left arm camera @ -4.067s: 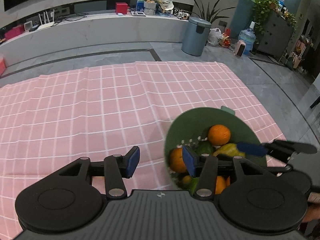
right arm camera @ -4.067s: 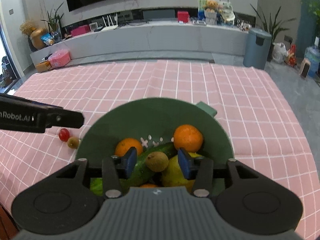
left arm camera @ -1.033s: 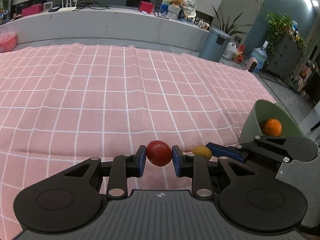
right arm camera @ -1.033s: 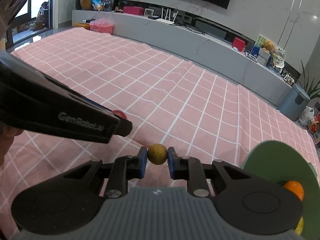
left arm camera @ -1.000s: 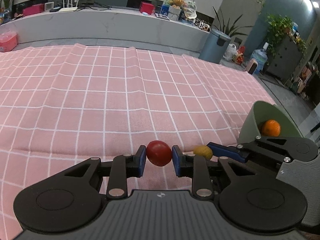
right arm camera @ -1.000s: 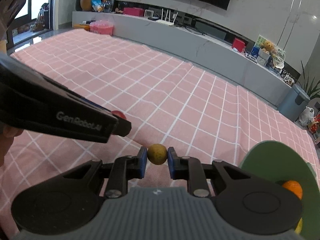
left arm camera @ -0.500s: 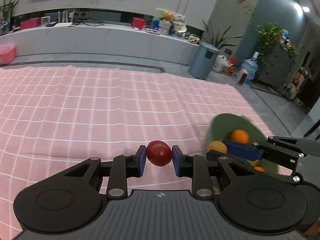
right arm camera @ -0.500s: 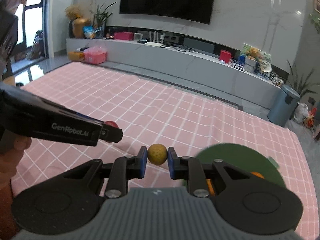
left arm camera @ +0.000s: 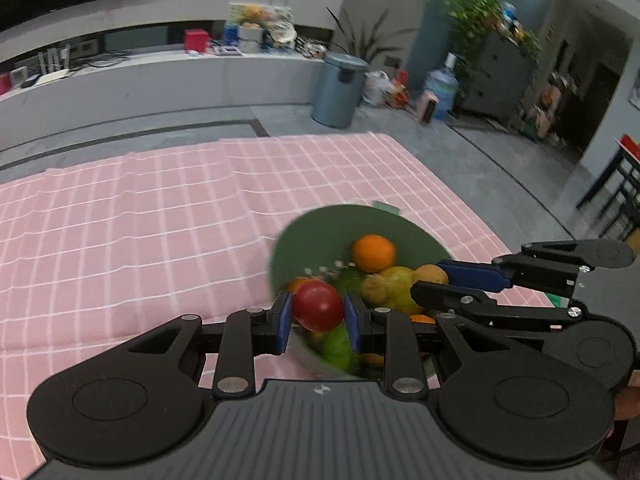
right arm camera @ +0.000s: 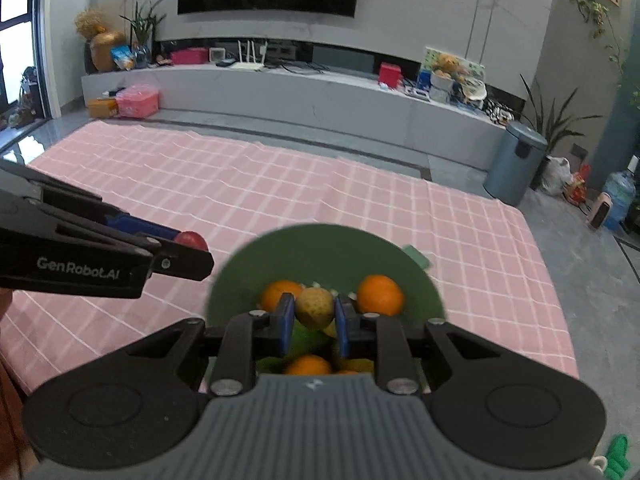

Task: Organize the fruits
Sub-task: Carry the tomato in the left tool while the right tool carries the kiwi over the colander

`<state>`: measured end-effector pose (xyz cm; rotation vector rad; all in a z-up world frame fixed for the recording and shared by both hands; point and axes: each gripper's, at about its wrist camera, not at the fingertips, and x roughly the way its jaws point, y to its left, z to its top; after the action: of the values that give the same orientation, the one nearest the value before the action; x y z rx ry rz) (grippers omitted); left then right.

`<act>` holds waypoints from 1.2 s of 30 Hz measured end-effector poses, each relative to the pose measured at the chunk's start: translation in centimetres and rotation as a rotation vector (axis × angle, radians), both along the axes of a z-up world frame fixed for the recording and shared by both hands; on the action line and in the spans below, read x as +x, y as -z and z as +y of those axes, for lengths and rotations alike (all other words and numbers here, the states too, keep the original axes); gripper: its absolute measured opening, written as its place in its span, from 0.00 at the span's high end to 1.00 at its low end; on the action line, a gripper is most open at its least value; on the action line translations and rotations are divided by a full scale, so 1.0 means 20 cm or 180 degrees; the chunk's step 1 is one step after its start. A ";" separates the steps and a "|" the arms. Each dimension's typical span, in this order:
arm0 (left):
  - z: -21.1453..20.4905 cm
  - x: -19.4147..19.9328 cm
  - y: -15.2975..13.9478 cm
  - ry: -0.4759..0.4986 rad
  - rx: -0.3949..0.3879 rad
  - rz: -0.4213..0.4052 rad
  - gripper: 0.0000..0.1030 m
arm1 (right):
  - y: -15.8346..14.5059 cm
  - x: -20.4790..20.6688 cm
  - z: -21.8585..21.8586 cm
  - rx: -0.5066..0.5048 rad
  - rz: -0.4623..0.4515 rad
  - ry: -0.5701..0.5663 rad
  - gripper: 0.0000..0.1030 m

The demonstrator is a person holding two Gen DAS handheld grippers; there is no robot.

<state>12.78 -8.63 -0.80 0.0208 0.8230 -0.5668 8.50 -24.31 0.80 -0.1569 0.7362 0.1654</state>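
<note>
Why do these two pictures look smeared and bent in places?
Left wrist view: the green bowl and its near rim are smeared by motion, while the left gripper and its red fruit stay sharp; a ceiling light glares top right. Right wrist view: the fisheye lens bows the TV counter, and the pink cloth grid is slightly soft; the brownish fruit is crisp.

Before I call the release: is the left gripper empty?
No, the left gripper is shut on a red fruit.
</note>
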 end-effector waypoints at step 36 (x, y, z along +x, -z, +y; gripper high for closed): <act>-0.33 0.28 0.29 0.0172 0.0411 0.0434 0.70 | 0.20 0.22 -0.26 0.0350 0.0711 0.0100 0.83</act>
<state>18.36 -15.26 -6.60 0.1242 0.9933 -0.5697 12.90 -29.49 -3.21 -0.0218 0.9492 0.1949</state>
